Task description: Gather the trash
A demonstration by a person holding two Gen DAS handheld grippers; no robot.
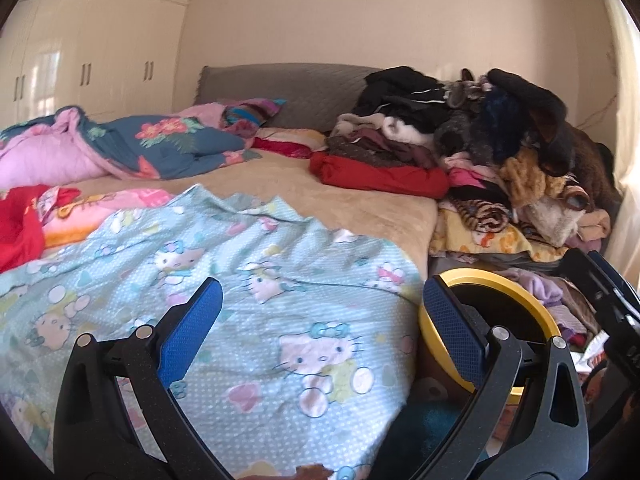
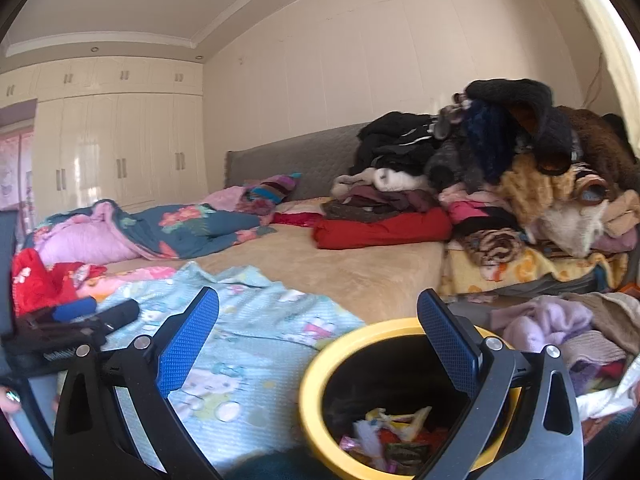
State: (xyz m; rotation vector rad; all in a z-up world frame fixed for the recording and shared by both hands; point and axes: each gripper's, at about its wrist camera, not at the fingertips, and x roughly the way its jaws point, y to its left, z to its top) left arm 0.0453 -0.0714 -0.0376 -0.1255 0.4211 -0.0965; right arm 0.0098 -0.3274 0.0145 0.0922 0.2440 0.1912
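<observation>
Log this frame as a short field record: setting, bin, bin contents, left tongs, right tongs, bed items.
setting: bedroom, bed with grey headboard
bin: yellow-rimmed trash bin beside the bed
bin contents: candy wrappers inside
left tongs: open, empty, over Hello Kitty sheet
right tongs: open, empty, above the bin
bed items: clothes pile, floral quilt

Left gripper (image 1: 322, 300) held level, jaws spread wide, nothing between the blue pads (image 1: 188, 332). Right gripper (image 2: 318, 310) likewise wide open and empty, blue pads (image 2: 450, 344) facing each other across the gap. Seen in the left wrist view at the far right edge, part of the right gripper's black frame (image 1: 608, 300), close alongside.
</observation>
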